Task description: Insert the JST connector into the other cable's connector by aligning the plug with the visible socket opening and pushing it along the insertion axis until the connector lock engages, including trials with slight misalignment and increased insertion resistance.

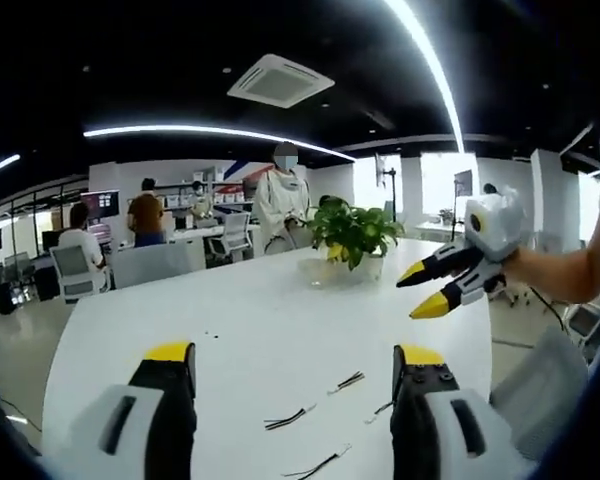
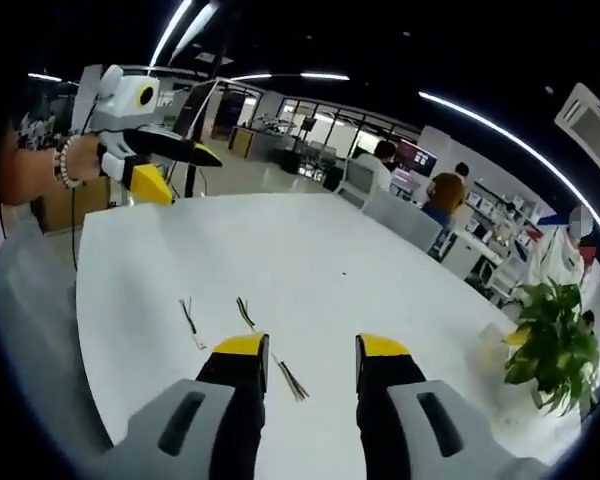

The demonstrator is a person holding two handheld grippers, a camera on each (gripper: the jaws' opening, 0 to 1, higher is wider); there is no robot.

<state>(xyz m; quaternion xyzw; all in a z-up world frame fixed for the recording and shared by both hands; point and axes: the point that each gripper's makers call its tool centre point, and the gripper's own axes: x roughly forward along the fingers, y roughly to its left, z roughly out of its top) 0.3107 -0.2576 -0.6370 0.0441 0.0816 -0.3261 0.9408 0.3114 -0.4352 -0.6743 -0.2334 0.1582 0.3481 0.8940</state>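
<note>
Both grippers hang above a white bench (image 1: 260,320) with their yellow-tipped jaws spread and nothing between them. In the left gripper view, the left gripper (image 1: 293,362) points across the bench, and several short cables lie on the surface between and ahead of its jaws: one cable with a connector (image 1: 288,417) near the middle, another (image 1: 346,381) a little farther on, and a third (image 1: 320,464) close to the bottom edge. None of them touches a jaw. The right gripper (image 1: 420,291) comes in from the right of that view, held in a person's hand, well above the bench and apart from the cables, jaws parted.

In the right gripper view, the right gripper (image 2: 312,347) looks down on the bench, where thin cables (image 2: 245,312) lie just ahead of its jaws, with another (image 2: 190,320) beside them. The left gripper (image 2: 185,170) shows at upper left, held by a hand wearing a bead bracelet (image 2: 63,162). A potted plant (image 1: 355,232) stands at the far end of the bench, and people sit and stand among office desks behind it.
</note>
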